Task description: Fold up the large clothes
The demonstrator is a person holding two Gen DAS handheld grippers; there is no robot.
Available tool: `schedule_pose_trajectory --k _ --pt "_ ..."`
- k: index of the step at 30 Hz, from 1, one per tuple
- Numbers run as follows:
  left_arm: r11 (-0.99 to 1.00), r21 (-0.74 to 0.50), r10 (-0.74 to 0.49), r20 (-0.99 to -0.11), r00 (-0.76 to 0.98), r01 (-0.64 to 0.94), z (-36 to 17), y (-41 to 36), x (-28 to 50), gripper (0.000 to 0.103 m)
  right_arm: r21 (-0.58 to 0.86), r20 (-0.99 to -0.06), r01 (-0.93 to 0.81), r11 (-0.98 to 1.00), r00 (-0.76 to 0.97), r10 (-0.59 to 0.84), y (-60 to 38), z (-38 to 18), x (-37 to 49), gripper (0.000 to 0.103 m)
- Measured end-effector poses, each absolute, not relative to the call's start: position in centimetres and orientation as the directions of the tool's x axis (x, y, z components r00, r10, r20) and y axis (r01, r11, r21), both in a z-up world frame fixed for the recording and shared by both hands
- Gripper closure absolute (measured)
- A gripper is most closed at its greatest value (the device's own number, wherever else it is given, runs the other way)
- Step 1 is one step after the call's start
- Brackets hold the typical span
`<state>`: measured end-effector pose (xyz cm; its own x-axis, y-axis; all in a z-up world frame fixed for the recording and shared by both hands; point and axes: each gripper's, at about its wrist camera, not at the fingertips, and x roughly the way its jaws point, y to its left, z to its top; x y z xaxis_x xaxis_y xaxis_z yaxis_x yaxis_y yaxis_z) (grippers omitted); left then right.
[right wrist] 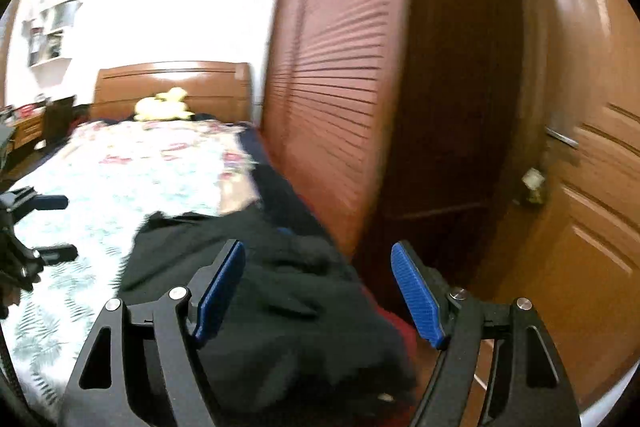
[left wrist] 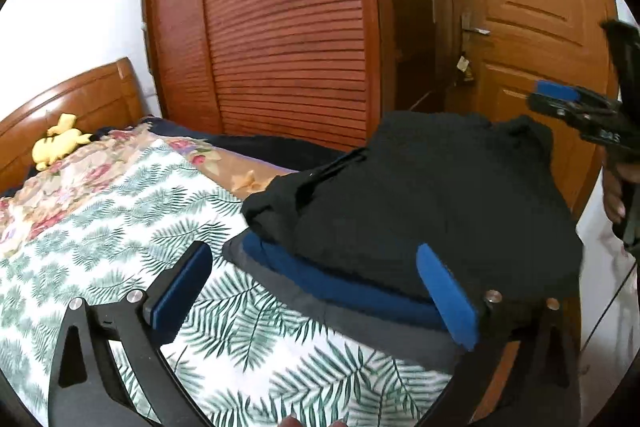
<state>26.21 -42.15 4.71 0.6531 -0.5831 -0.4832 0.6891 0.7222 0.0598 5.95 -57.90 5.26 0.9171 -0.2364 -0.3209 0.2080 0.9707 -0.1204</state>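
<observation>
A folded black garment (left wrist: 432, 203) sits on top of a small stack at the near corner of the bed (left wrist: 120, 211), with a folded blue piece (left wrist: 344, 283) directly under it and a grey one (left wrist: 384, 331) at the bottom. The stack rests on a white bedspread printed with green fern leaves (left wrist: 248, 343); a floral cover (left wrist: 80, 171) lies farther up toward the wooden headboard (left wrist: 80, 99), where a yellow plush toy (left wrist: 60, 143) lies against it.

The left tongs (left wrist: 316, 291) hover at the near edge of the stack with their blue pads wide apart, gripping nothing; the right-hand pad (left wrist: 448, 295) is over the blue and black layers, though I cannot tell whether it touches them. The right tongs (right wrist: 320, 291) are also spread open and empty, held above the black garment's far side, close to the slatted wardrobe door (left wrist: 288, 27). From the left wrist view they appear raised, off to the right in front of the panelled room door (left wrist: 532, 39). The right wrist view is blurred.
</observation>
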Motion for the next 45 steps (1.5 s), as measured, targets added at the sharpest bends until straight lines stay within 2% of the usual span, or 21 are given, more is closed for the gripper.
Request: schedule_pose_trajectory --k 1,2,5,11,13,18,21,26,28,34,45 --pt "0.723 0.057 -0.588 -0.472 0.657 0.688 4.8 -41.5 25.5 0.001 -0.116 -0.349 0.172 0.978 0.915 -0.202 -57.7 5.2 6.6 0.040" --pt "0.724 0.060 -0.589 -0.464 0.662 0.687 4.9 -40.9 24.8 0.001 -0.116 -0.374 0.155 0.981 0.908 -0.187 -57.5 4.9 7.2 0.041" --pt "0.730 0.065 -0.588 -0.448 0.674 0.680 5.3 -39.1 23.1 0.001 -0.127 -0.443 0.184 0.975 0.869 -0.222 -58.5 3.6 8.6 0.042" --pt "0.747 0.024 -0.581 -0.463 0.670 0.664 5.8 -35.6 21.0 0.001 -0.041 -0.587 0.274 0.961 0.772 -0.245 -63.6 0.5 10.4 0.045" --pt "0.759 0.030 -0.568 -0.457 0.684 0.650 6.1 -34.4 20.2 0.001 -0.044 -0.602 0.286 0.957 0.757 -0.254 -63.8 0.2 10.7 0.045" --pt "0.793 0.021 -0.535 -0.454 0.712 0.609 6.6 -31.8 18.9 0.001 -0.062 -0.586 0.328 0.943 0.753 -0.300 -62.2 2.4 10.1 0.045" --pt "0.811 0.034 -0.508 -0.453 0.733 0.584 6.9 -30.1 17.9 0.001 -0.074 -0.536 0.362 0.929 0.771 -0.343 -60.1 4.5 8.3 0.044" --pt "0.837 0.040 -0.477 -0.437 0.762 0.546 7.8 -27.0 16.1 0.001 -0.115 -0.444 0.360 0.926 0.815 -0.372 -55.6 7.5 6.5 0.029" --pt "0.851 0.050 -0.455 -0.426 0.782 0.522 8.1 -25.6 15.4 0.001 -0.106 -0.426 0.327 0.939 0.838 -0.340 -53.4 8.4 5.7 0.022" --pt "0.888 0.047 -0.398 -0.417 0.817 0.457 8.2 -21.1 13.5 0.001 -0.080 -0.378 0.191 0.978 0.902 -0.207 -45.6 9.0 3.4 0.014" --pt "0.957 -0.010 -0.262 -0.447 0.855 0.288 5.3 -12.9 10.9 0.001 -0.026 -0.337 -0.110 0.994 0.937 0.095 -31.0 5.1 -2.0 0.012"
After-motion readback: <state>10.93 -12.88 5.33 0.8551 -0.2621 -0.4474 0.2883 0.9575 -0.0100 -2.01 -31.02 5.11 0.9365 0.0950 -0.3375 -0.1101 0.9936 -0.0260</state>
